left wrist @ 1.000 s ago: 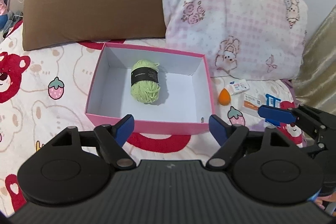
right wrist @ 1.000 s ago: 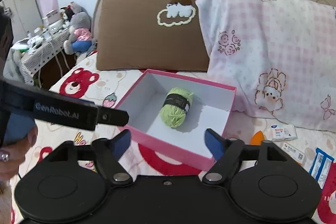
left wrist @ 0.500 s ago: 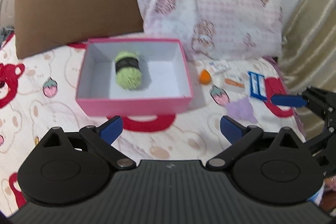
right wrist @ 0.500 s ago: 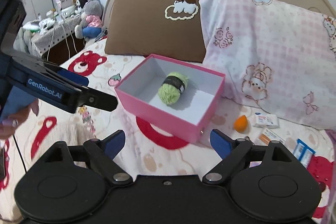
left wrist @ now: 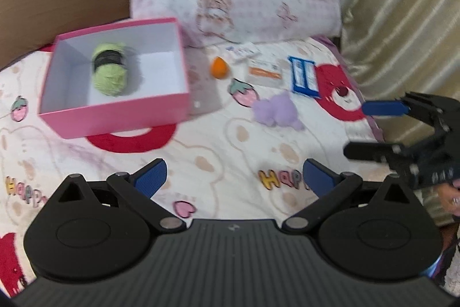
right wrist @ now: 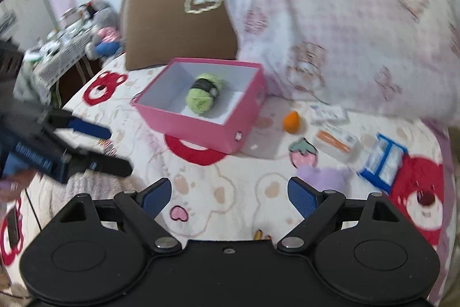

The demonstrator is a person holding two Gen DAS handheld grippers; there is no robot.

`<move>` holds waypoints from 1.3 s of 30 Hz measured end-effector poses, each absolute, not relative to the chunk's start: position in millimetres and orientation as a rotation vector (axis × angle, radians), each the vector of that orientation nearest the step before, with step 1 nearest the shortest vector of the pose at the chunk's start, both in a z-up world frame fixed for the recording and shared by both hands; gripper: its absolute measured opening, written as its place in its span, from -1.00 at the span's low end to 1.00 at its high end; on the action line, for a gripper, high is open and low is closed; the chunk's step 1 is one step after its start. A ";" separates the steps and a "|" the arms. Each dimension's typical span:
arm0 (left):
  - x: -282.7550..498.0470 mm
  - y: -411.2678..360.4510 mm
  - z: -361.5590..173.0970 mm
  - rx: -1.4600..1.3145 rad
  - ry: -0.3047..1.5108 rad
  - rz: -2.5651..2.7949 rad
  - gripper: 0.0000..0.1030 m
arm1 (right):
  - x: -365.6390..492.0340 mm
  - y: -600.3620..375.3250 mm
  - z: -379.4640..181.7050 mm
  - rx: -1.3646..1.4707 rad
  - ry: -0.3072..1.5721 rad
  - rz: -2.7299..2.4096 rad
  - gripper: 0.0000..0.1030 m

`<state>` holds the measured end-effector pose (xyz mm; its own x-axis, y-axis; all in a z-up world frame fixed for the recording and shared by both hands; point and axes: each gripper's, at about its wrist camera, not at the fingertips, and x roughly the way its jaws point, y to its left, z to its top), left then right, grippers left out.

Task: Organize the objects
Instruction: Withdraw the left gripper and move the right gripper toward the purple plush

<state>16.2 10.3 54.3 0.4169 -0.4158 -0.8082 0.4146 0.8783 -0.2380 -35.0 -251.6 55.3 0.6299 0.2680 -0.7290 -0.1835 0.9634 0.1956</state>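
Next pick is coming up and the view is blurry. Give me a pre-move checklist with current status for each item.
1. Left claw open, nothing between its fingers: ok.
2. Right claw open, nothing between its fingers: ok.
3. Pink box open on top, with free floor space beside the green yarn: ok.
4. Loose items lie on the bedspread outside the box: orange piece, purple plush, blue packet: ok.
5. Either claw lined up on one item: not ok.
6. Sharp enough view to judge the plush's shape: cannot tell.
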 end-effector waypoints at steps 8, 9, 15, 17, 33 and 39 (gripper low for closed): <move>24.0 -33.4 32.9 0.025 1.009 -0.543 0.99 | -30.4 -303.7 29.7 0.293 0.878 0.169 0.76; 27.0 -37.2 29.4 0.024 1.009 -0.546 0.98 | -29.6 -308.8 25.8 0.320 0.882 0.161 0.76; 46.4 -51.7 7.3 -0.013 1.012 -0.536 0.95 | -15.0 -326.4 2.9 0.426 0.920 0.117 0.76; 52.2 -55.8 -0.5 -0.011 1.019 -0.533 0.93 | -7.9 -330.8 -4.2 0.448 0.931 0.105 0.76; 91.2 -78.0 -62.5 -0.089 0.936 -0.667 0.79 | 58.4 -364.7 -67.8 0.591 1.040 0.012 0.75; 104.1 -94.1 -82.7 -0.058 0.880 -0.658 0.74 | 69.5 -369.0 -84.9 0.604 0.989 0.005 0.74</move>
